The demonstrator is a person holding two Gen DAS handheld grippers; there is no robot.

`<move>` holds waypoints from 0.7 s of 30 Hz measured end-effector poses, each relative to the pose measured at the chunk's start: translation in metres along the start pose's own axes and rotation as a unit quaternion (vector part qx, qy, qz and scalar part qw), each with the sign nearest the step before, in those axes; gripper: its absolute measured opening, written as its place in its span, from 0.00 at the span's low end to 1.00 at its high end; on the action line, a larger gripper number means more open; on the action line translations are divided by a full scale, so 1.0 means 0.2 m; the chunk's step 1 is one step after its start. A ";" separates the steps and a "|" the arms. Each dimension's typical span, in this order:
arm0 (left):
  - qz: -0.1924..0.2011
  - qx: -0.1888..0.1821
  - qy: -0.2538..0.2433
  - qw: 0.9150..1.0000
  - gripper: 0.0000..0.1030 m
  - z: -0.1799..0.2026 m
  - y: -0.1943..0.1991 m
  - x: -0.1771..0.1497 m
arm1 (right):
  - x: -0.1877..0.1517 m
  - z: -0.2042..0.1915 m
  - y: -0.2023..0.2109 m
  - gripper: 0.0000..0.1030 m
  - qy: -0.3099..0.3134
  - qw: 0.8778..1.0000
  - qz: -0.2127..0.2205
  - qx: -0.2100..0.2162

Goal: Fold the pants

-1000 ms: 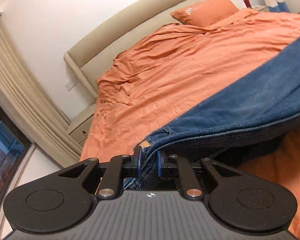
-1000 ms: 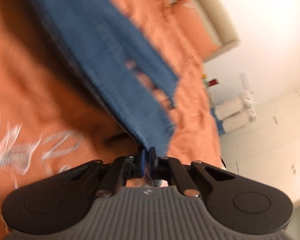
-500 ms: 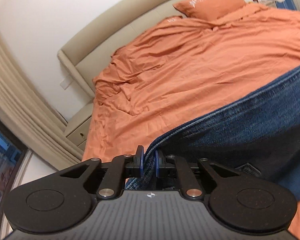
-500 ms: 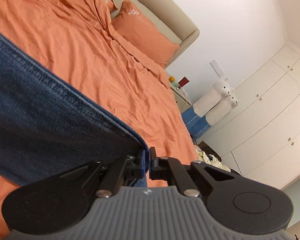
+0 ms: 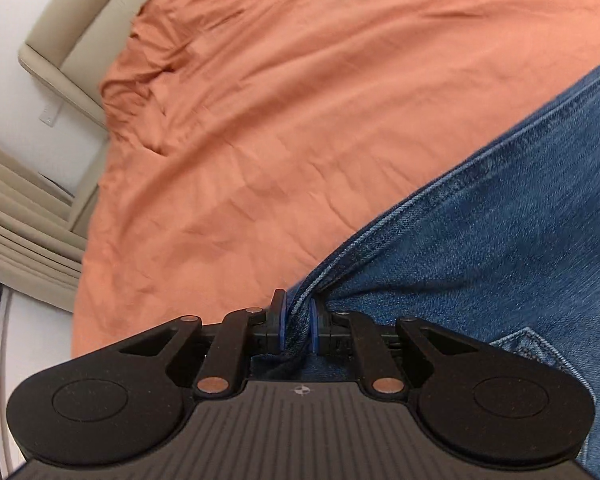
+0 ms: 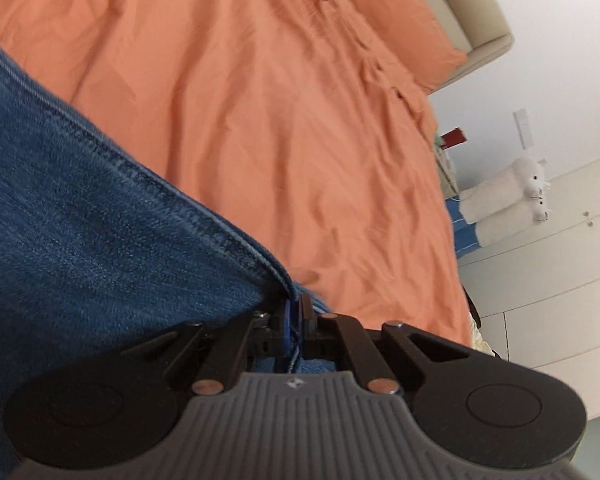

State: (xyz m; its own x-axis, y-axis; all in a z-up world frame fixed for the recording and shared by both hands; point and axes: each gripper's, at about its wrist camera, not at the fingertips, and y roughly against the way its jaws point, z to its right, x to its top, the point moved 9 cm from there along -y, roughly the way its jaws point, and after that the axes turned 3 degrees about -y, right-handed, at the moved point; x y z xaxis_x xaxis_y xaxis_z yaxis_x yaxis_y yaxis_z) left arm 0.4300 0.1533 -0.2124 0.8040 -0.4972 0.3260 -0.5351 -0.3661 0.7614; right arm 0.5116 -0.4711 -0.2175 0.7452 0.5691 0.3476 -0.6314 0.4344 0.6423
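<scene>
The blue denim pants (image 5: 500, 240) lie low over the orange bed sheet (image 5: 300, 100), with a stitched hem edge running diagonally. My left gripper (image 5: 298, 320) is shut on a bunched edge of the pants, which spread to its right. In the right wrist view the pants (image 6: 80, 220) fill the left side. My right gripper (image 6: 296, 320) is shut on the pants' edge, with the denim spread to its left.
The beige padded headboard (image 5: 60, 32) and curtains (image 5: 20, 232) are at the left. An orange pillow (image 6: 412, 32) lies by the headboard (image 6: 472, 8). A plush toy (image 6: 512, 196) and white wardrobe doors (image 6: 560, 300) stand beyond the bed's right side.
Both grippers have come down toward the bed with the pants still held. The denim now lies lower over the sheet, and both views tilt down onto the bed.
</scene>
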 end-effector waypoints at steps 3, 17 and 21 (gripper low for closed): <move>0.000 -0.005 0.015 1.000 0.12 -0.02 0.00 0.00 | -0.01 -0.03 -0.04 0.00 0.013 1.000 -0.004 0.004; 0.054 -0.001 0.052 0.997 0.14 -0.08 0.01 0.08 | -0.01 0.02 0.00 0.00 -0.034 0.998 -0.016 -0.046; 0.067 -0.021 0.064 0.995 0.65 -0.14 0.02 0.04 | 0.01 0.01 -0.01 0.10 -0.054 0.997 -0.029 -0.053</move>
State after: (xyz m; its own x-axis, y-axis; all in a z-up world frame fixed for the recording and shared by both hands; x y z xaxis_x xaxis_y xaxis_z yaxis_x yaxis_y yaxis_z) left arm 0.4414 0.1698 -0.1902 0.7547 -0.4338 0.4923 -0.6298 -0.2687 0.7288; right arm 0.5138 -0.4719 -0.2172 0.7959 0.4646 0.3882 -0.6020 0.5392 0.5889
